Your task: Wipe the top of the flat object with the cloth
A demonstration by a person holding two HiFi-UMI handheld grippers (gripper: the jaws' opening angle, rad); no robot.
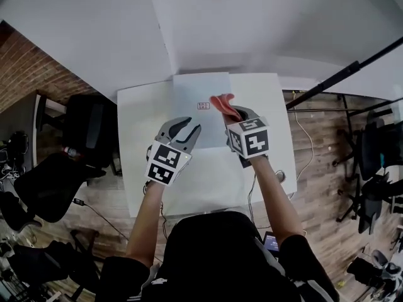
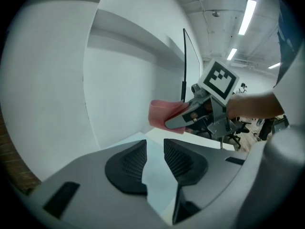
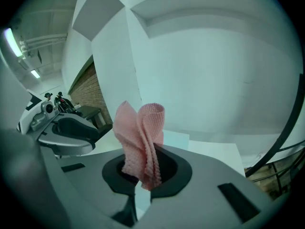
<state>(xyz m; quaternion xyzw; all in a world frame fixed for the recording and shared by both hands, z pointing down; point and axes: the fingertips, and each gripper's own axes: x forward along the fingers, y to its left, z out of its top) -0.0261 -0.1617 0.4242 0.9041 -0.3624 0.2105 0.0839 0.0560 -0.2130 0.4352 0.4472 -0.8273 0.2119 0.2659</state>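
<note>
where the head view looks down, a flat white rectangular sheet lies mid-frame on the white table, with a crumpled pink woven cloth at its right edge. left gripper view: the left gripper has jaws apart, empty. right gripper view, lower centre: the right gripper clamps the cloth.

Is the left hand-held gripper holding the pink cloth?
No, the pink cloth is pinched in the right hand-held gripper, while the left hand-held gripper has nothing between its jaws.
</note>
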